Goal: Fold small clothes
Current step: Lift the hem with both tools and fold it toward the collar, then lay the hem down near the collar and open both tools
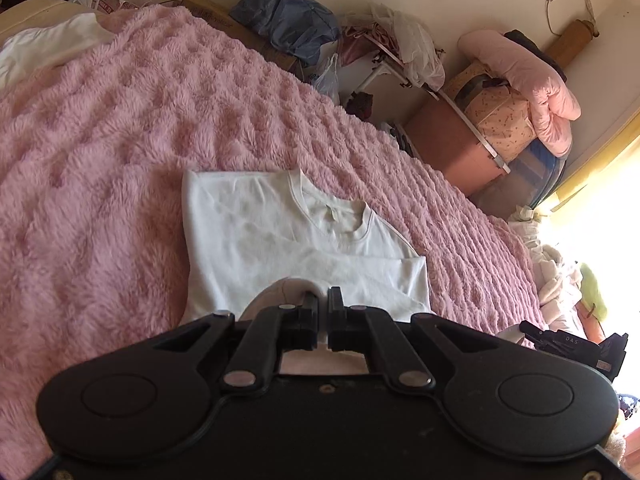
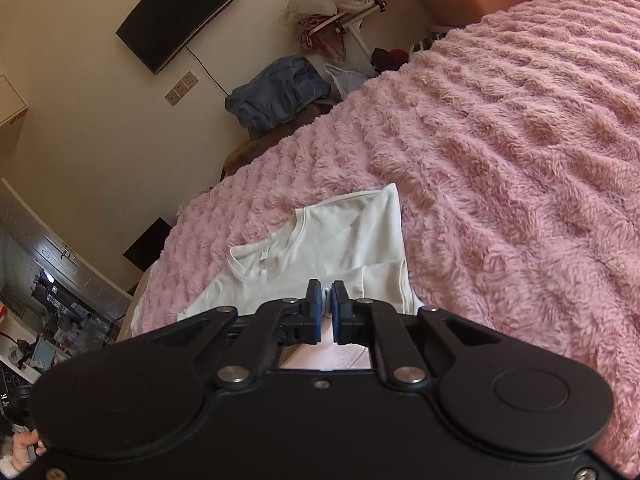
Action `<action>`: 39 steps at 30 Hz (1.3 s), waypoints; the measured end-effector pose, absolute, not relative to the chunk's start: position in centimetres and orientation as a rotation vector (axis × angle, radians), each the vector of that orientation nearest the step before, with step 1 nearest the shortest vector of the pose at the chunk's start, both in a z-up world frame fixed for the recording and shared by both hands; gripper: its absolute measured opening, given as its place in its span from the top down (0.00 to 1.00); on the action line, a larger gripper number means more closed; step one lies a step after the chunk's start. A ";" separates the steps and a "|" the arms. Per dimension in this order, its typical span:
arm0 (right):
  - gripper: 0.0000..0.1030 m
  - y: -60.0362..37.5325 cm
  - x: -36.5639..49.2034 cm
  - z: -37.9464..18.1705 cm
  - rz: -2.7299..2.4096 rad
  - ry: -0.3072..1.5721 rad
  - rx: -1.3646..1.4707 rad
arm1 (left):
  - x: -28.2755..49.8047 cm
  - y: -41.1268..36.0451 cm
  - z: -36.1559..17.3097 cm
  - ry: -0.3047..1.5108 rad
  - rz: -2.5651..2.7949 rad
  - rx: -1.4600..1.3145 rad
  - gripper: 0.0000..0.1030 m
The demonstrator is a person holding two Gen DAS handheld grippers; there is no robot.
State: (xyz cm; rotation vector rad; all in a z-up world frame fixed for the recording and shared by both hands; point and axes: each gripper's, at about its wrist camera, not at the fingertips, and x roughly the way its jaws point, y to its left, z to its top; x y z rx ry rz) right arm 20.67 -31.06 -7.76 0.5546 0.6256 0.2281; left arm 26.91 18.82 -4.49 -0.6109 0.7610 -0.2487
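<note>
A small white T-shirt (image 1: pixel 280 240) lies on a fluffy pink blanket (image 1: pixel 100 140), its sides folded in and its collar facing up. My left gripper (image 1: pixel 323 294) is shut on the shirt's near edge, which bunches up between the fingers. In the right wrist view the same shirt (image 2: pixel 340 240) lies just ahead. My right gripper (image 2: pixel 326 290) is shut on the shirt's near edge, with white cloth pinched between its blue pads (image 2: pixel 317 308).
Another white garment (image 1: pixel 44 46) lies at the blanket's far left corner. Beyond the bed are a blue bag (image 1: pixel 286 16), plastic bags, a pink storage box (image 1: pixel 448 140) and stacked bedding (image 1: pixel 528 76). A dark screen (image 2: pixel 176 16) hangs on the wall.
</note>
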 end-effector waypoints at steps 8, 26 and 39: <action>0.94 -29.9 32.6 -8.6 0.188 0.583 0.579 | 39.1 22.6 -8.2 0.810 -0.184 -0.665 0.99; 0.96 -28.4 45.7 -15.9 0.058 0.669 0.558 | 49.3 25.1 -19.0 0.955 -0.089 -0.766 0.89; 0.45 -25.5 39.9 -14.1 0.223 0.597 -0.215 | 41.9 25.8 -14.2 0.810 -0.113 -0.503 0.56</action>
